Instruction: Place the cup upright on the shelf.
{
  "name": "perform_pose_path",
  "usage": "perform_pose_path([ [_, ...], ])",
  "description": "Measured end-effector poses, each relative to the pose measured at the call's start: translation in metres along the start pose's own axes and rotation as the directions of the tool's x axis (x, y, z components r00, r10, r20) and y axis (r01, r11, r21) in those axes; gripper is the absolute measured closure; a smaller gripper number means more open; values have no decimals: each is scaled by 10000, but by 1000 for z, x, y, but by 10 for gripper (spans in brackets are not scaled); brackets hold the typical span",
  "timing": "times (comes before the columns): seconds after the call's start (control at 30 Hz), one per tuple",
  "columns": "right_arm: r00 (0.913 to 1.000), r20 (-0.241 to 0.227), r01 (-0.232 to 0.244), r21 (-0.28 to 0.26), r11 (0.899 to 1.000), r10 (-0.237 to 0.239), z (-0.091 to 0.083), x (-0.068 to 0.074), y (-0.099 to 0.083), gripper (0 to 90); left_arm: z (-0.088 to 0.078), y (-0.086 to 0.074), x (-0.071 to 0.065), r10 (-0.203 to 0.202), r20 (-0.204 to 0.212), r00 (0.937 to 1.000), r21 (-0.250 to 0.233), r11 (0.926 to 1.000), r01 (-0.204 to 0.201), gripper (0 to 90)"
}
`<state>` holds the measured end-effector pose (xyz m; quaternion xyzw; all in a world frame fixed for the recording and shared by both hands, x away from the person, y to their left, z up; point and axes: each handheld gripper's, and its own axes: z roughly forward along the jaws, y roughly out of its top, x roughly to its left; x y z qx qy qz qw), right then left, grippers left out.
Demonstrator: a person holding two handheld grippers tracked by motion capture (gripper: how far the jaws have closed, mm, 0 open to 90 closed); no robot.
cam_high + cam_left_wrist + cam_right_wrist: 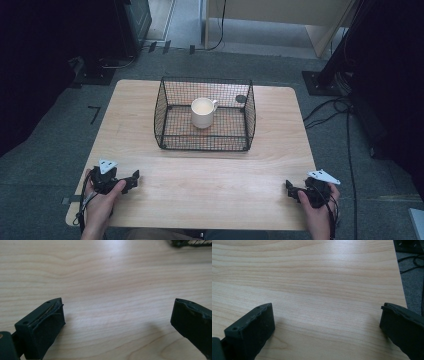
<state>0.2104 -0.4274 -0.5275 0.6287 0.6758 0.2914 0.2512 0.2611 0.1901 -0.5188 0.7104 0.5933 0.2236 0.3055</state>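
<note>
Sitting on a pale wooden desk [200,180]: a black wire basket [165,107], placed toward the far middle, open at the top. Standing upright inside the basket, near its centre: a cream mug [202,113], handle pointing to the right and slightly away. Lying on the desk just behind the basket's right rear corner: a small dark round spot [241,99], too small to identify.

Resting near the front left corner of the desk: the left gripper [131,180], held by the left hand [100,202], pointing right and slightly forward across the wood. Spreading wide apart in the left gripper view: its fingers [42,327], holding nothing, bare wood grain between them, a corner of the basket [190,243] peeking in at the top right.

Resting near the front right corner: the right gripper [290,189], held by the right hand [316,210], pointing left. Gaping wide in the right gripper view as well: its fingers [252,332], gripping nothing, with the desk edge and grey carpet [412,282] showing at the right.

Keeping well apart from the basket and mug: both grippers. Trailing over the carpet beyond the desk's right side: black cables [330,107].
</note>
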Motion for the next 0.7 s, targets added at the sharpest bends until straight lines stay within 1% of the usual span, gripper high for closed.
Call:
perform_pose_path([
  [0.03,10000,3,0,2,10000,0,0,0,0,0,0,0,0,0,0,10000,0,10000,0,0],
  [0.13,10000,11,-11,-2,10000,11,0,0,0,0,0,-1,2,243,-500,9985,195,9995,-233,0],
  [0.33,10000,35,-21,-5,10000,21,0,0,0,0,0,-1,2,257,-516,9983,203,9995,-247,0],
  [0.4,10000,36,-25,-4,10000,25,0,0,0,0,0,-1,1,164,-618,9980,214,9997,-151,0],
  [0.43,10000,46,-22,-12,10000,22,0,0,0,0,1,0,-1,23,-742,9972,190,9998,-9,0],
  [0.47,10000,58,-30,-13,10000,30,0,0,0,0,1,0,-2,-36,-806,9967,194,9998,52,0],
  [0.6,9999,111,-87,3,10000,87,0,0,0,0,1,0,-3,-110,-873,9961,187,9997,126,0],
  [0.63,9991,318,-291,-30,9996,292,0,0,0,0,1,0,-3,-109,-876,9961,183,9998,125,0],
  [0.7,9968,577,-550,-36,9985,551,0,2,0,0,2,0,-3,-160,-903,9958,164,9997,175,0],
])
